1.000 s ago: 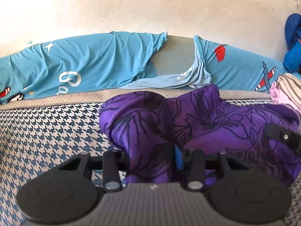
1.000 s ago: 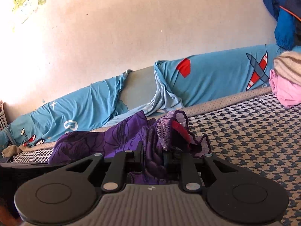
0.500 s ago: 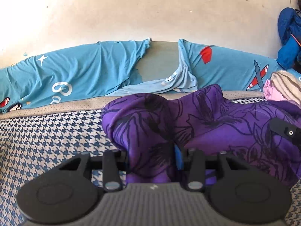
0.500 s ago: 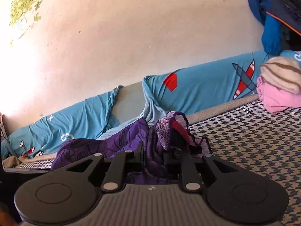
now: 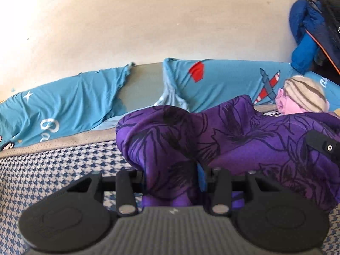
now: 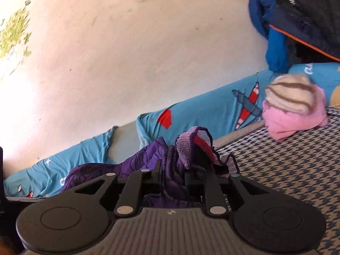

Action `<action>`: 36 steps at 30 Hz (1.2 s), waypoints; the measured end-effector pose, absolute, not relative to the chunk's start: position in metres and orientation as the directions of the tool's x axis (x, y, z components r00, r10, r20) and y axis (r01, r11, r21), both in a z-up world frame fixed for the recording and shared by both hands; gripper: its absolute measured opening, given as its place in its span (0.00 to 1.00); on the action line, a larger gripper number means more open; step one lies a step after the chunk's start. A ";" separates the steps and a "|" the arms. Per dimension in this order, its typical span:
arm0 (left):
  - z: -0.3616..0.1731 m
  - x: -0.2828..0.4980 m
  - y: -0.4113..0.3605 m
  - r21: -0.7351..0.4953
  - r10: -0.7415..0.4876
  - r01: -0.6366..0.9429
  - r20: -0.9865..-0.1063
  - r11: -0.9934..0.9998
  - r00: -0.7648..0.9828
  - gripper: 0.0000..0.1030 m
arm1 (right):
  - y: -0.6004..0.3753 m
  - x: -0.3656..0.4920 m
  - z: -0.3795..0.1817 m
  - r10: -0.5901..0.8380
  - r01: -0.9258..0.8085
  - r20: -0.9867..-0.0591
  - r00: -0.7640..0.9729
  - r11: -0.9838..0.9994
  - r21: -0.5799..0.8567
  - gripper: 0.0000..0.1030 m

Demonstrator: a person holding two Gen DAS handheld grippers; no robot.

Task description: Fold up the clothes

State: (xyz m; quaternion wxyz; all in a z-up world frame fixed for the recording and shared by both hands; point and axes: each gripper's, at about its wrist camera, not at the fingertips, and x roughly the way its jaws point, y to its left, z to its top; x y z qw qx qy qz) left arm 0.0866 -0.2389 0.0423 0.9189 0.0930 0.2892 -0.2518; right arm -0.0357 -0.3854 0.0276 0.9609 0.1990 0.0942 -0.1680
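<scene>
Between the fingers of my left claw [image 5: 172, 182] a thick fold of the purple floral garment [image 5: 244, 140] is clamped, and the cloth bulges up just ahead of the fingertips and runs off to my right, where the tip of my right claw [image 5: 325, 148] shows against it. My right claw [image 6: 172, 180], seen from its own camera, is closed on the same garment at what I take to be a hem or waistband, its knitted lilac edge with a red lining [image 6: 191, 146] sticking up just beyond the fingers. I judge that I am lifting the piece to spread it, so I should keep both grips firm, draw my claws apart until the cloth between them goes taut and level, and only then lay it flat on the houndstooth bed cover [image 6: 286, 170] below and ahead. Letting one side sag would bunch it again. Farther ahead and to my right sits one small stack, a striped beige knit [image 6: 291, 95] on top of a pink garment [image 6: 297, 121]. Beyond that runs the blue printed sheet [image 5: 63, 106], apparently two cushions' worth with a grey gap between, and one blue jacket [image 6: 274, 42] hangs far right on the wall [image 5: 148, 25]. So: two claws, one garment held, two folded.
</scene>
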 end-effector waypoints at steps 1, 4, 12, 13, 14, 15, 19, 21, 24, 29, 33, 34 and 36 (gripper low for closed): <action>0.043 0.085 -0.245 0.028 -0.412 0.522 -0.578 0.852 0.704 0.38 | -0.389 -0.039 0.028 -0.293 0.368 -0.246 0.924 0.858 0.358 0.18; 0.046 0.080 -0.260 0.035 -0.424 0.539 -0.577 0.841 0.699 0.38 | -0.401 -0.049 0.027 -0.316 0.388 -0.240 0.918 0.842 0.374 0.18; 0.048 0.070 -0.303 0.057 -0.453 0.585 -0.573 0.809 0.683 0.38 | -0.432 -0.071 0.024 -0.385 0.449 -0.231 0.893 0.792 0.415 0.18; 0.048 0.070 -0.308 0.060 -0.455 0.588 -0.573 0.806 0.682 0.38 | -0.435 -0.074 0.023 -0.395 0.457 -0.231 0.889 0.786 0.417 0.18; 0.049 0.070 -0.313 0.062 -0.458 0.592 -0.572 0.803 0.681 0.38 | -0.439 -0.075 0.022 -0.402 0.464 -0.232 0.886 0.780 0.419 0.18; 0.049 0.070 -0.317 0.065 -0.461 0.596 -0.570 0.800 0.680 0.38 | -0.442 -0.077 0.021 -0.410 0.472 -0.233 0.882 0.773 0.424 0.18; 0.051 0.071 -0.333 0.082 -0.471 0.610 -0.558 0.788 0.683 0.38 | -0.455 -0.084 0.019 -0.439 0.497 -0.233 0.868 0.749 0.439 0.18; 0.051 0.070 -0.342 0.103 -0.472 0.611 -0.539 0.785 0.697 0.38 | -0.461 -0.087 0.019 -0.454 0.509 -0.232 0.860 0.738 0.444 0.18; 0.051 0.070 -0.355 0.132 -0.478 0.615 -0.512 0.777 0.714 0.37 | -0.469 -0.090 0.017 -0.478 0.534 -0.241 0.845 0.720 0.443 0.18; 0.036 0.085 -0.365 0.066 -0.475 0.631 -0.599 0.773 0.645 0.37 | -0.481 -0.086 0.005 -0.506 0.607 -0.336 0.794 0.680 0.412 0.18; 0.017 0.089 -0.357 0.044 -0.461 0.633 -0.645 0.773 0.609 0.37 | -0.507 -0.095 -0.008 -0.552 0.729 -0.477 0.684 0.536 0.426 0.29; 0.013 0.090 -0.354 0.029 -0.458 0.631 -0.661 0.776 0.594 0.37 | -0.514 -0.100 -0.012 -0.561 0.755 -0.504 0.656 0.485 0.442 0.32; 0.006 0.091 -0.349 0.002 -0.454 0.624 -0.684 0.782 0.571 0.37 | -0.517 -0.109 -0.011 -0.597 0.778 -0.501 0.627 0.443 0.446 0.32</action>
